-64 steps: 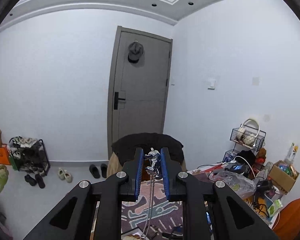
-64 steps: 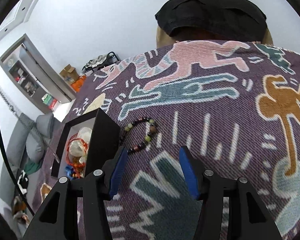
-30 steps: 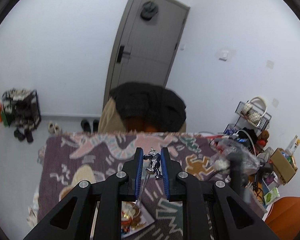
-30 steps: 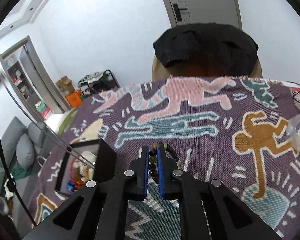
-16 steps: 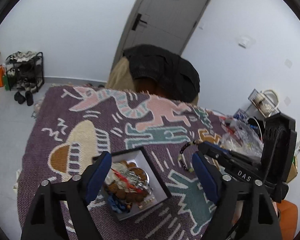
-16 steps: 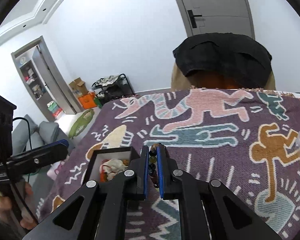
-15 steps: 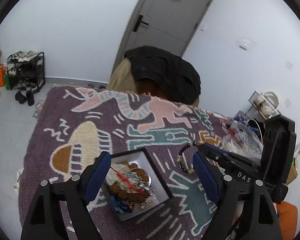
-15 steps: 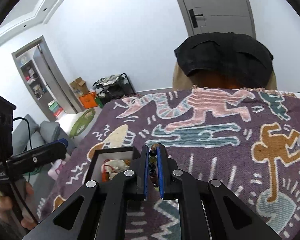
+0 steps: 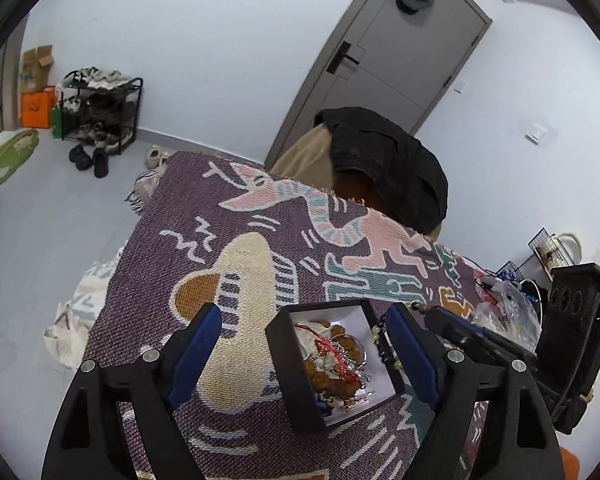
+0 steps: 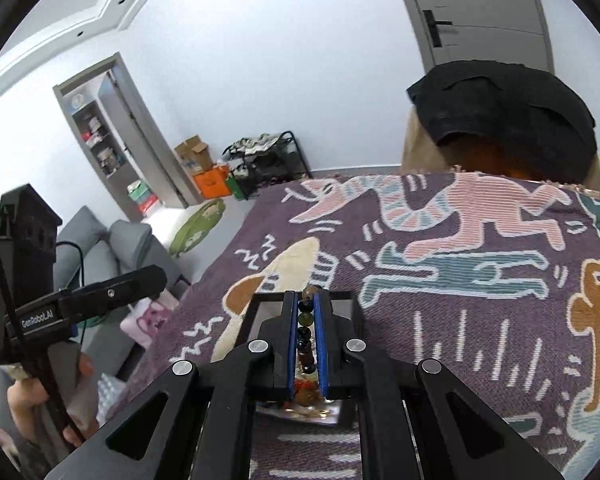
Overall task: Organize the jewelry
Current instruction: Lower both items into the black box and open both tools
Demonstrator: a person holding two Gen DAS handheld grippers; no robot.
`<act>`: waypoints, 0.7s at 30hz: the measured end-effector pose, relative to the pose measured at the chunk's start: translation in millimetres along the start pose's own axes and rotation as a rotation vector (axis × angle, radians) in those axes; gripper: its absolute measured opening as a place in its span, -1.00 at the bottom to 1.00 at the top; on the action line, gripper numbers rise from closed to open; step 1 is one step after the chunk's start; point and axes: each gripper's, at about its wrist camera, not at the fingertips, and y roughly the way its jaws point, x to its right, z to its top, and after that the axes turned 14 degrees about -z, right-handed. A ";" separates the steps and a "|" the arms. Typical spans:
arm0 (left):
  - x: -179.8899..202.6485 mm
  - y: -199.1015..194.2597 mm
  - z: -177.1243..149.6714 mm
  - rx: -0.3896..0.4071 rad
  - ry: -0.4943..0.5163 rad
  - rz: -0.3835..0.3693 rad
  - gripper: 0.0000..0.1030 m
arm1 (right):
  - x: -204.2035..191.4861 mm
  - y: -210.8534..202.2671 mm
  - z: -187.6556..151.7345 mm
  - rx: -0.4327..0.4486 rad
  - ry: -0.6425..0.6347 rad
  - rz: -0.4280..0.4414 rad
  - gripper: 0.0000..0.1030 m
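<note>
From the left wrist view, the left hand-held gripper (image 9: 302, 340) is spread wide with nothing pinched, one blue finger (image 9: 194, 346) on each side of a black jewelry box (image 9: 300, 392). The box sits on the tabletop, which is covered by a purple patterned cloth (image 9: 188, 240), near the edge closest to the camera. Inside it lie brown beads, a red cord and silver chains. The right hand-held gripper (image 9: 430, 314) comes in from the right, beside the box. From the right wrist view, the right hand-held gripper (image 10: 308, 300) is squeezed narrow on a beaded bracelet (image 10: 305, 330), held right above the box (image 10: 260, 308).
</note>
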 end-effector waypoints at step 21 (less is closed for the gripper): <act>49.1 11.6 -16.2 -0.033 0.090 -0.062 0.65 | 58.4 -27.7 -33.9 -0.048 0.168 -0.072 0.08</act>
